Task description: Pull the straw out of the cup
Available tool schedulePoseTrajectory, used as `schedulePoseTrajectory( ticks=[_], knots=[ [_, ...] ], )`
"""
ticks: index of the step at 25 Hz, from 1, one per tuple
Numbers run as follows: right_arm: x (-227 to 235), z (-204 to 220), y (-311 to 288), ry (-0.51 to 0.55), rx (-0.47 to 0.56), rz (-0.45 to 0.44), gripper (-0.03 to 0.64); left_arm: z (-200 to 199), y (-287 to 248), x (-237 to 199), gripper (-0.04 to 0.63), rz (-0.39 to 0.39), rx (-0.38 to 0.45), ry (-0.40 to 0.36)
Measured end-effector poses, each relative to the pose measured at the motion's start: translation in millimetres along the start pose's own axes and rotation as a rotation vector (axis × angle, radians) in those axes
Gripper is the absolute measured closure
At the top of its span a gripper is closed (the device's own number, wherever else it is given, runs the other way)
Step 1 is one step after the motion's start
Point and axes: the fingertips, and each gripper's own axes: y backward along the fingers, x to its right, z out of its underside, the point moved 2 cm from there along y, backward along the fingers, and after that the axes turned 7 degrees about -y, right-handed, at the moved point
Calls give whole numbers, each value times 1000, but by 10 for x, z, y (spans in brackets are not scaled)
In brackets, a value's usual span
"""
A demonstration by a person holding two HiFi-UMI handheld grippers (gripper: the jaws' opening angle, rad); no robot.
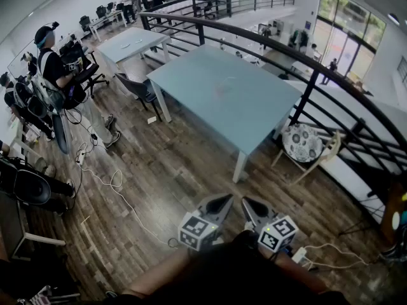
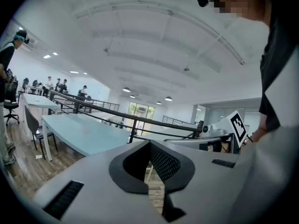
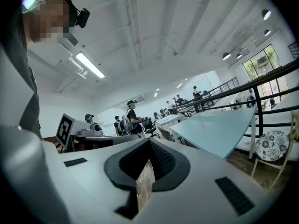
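Observation:
A pale blue table (image 1: 254, 110) stands ahead of me on the wooden floor. Near its middle is a small faint clear thing (image 1: 222, 89), too small to tell as a cup or straw. In the right gripper view a thin upright sliver (image 3: 204, 117) shows on the table (image 3: 219, 129). My left gripper (image 1: 224, 199) and right gripper (image 1: 247, 203) are held close to my body over the floor, well short of the table. Both point toward it, jaws closed, nothing in them. The left gripper (image 2: 149, 144) and right gripper (image 3: 149, 142) show their tips meeting.
A black railing (image 1: 306, 97) runs behind and right of the table. A chair with a patterned cushion (image 1: 302, 143) stands at the table's right end. Cables (image 1: 114, 183) and a power strip (image 1: 299, 255) lie on the floor. People (image 1: 51, 68) stand at left by a second table (image 1: 130, 43).

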Motion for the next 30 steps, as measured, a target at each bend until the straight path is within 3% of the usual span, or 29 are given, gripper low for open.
schedulePoseTrajectory(
  ticks=[15,20,30],
  knots=[
    [150,-128,-104,-24,15,-29,606,-2,-199,-113,584,3,0,18],
    [384,-160,-166,-44,1,-32,606,-3,-389,-179,584,3,-11,35],
    [1017,-618,-373,-22,-31,-78,606,-199,-1141,-399,584,-33,-1,39]
  ],
)
